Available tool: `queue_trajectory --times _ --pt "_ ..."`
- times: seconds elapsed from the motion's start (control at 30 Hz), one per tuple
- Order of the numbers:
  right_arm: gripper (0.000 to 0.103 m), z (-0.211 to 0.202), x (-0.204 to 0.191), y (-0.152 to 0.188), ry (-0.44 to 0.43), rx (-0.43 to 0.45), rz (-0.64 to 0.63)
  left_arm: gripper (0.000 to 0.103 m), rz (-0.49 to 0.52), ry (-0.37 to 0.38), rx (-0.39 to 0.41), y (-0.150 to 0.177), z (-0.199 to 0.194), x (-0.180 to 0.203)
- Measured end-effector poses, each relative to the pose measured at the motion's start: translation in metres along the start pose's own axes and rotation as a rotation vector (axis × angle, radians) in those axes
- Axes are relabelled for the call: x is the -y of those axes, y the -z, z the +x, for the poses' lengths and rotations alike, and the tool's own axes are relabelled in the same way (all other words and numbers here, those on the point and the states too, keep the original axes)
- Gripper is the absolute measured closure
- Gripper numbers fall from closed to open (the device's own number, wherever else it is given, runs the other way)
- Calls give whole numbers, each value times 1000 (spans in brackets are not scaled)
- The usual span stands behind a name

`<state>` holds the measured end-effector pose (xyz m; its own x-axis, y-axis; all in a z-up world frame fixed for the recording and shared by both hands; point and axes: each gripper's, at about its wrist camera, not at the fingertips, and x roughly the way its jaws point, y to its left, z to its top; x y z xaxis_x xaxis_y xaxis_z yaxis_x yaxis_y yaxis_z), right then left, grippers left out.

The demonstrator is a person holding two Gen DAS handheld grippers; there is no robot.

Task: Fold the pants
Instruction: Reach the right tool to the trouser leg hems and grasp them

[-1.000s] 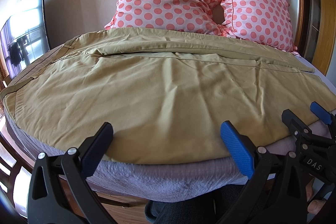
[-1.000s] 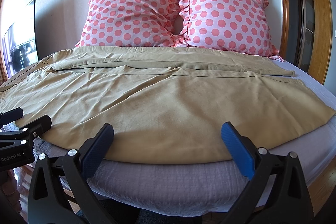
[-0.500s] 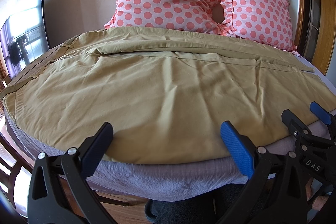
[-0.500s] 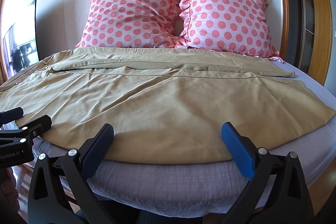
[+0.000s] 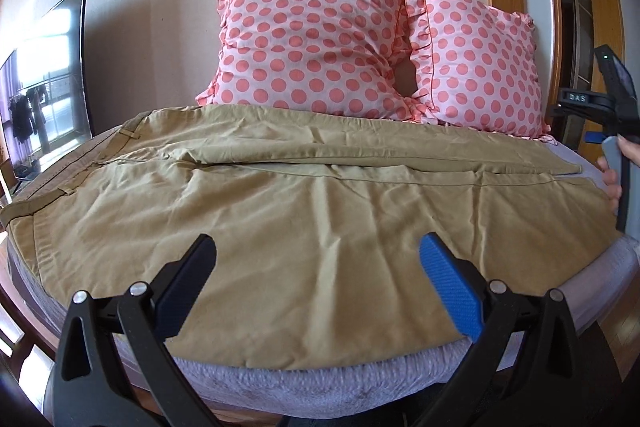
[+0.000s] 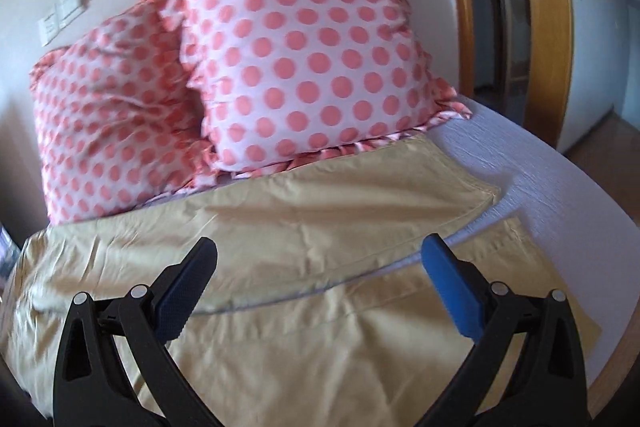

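Khaki pants (image 5: 304,219) lie spread flat across the bed, waistband at the left, both legs running to the right. My left gripper (image 5: 316,287) is open and empty, hovering above the near leg close to the bed's front edge. My right gripper (image 6: 318,287) is open and empty above the two leg ends (image 6: 360,211) at the right side of the bed; the far leg's hem lies just beyond it. In the left wrist view the right gripper's body (image 5: 612,99) shows raised at the far right, held by a hand.
Two pink polka-dot pillows (image 5: 312,43) lean on the wall behind the pants. The grey bedsheet (image 6: 540,179) shows bare at the right. A TV (image 5: 44,79) stands left of the bed. A wooden door frame (image 6: 552,19) is at the right.
My right gripper has lifted and swung right and forward over the leg ends. My left gripper has risen and moved in over the near leg. The pants have not moved.
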<state>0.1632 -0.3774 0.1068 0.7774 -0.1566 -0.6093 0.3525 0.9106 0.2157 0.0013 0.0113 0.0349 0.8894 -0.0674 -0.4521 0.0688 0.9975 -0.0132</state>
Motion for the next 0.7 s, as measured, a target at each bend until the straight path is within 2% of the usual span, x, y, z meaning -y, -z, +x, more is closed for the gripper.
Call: queue_trajectory --times 0.03,0.13,0.3,0.4,0.5,0.57,0.6,0.63,0.67,0.7 --pt "1 20 6 -15 33 -31 31 2 -1 10 -2 -1 2 0" --pt "21 76 23 -50 142 -82 105 2 -12 37 -3 -2 7 -5" --pt "30 164 56 -78 230 -221 291 2 -66 102 -17 -8 16 -20" --pt "34 202 64 -87 278 -251 361 2 -79 138 -18 -12 19 -27" --pt "34 227 65 -94 346 -259 353 2 -68 159 -14 -15 22 -27" --pt "36 235 59 -94 421 -253 298 2 -54 158 -21 -16 26 -25" --pt "42 236 57 -93 450 -246 266 2 -51 157 -28 -16 29 -24" --pt "63 235 54 -91 482 -236 239 2 -52 156 -38 -16 32 -24" --pt "92 233 55 -89 431 -214 238 2 -58 156 -46 -16 34 -24" --pt "94 229 60 -86 401 -204 254 2 -68 155 -56 -16 36 -24"
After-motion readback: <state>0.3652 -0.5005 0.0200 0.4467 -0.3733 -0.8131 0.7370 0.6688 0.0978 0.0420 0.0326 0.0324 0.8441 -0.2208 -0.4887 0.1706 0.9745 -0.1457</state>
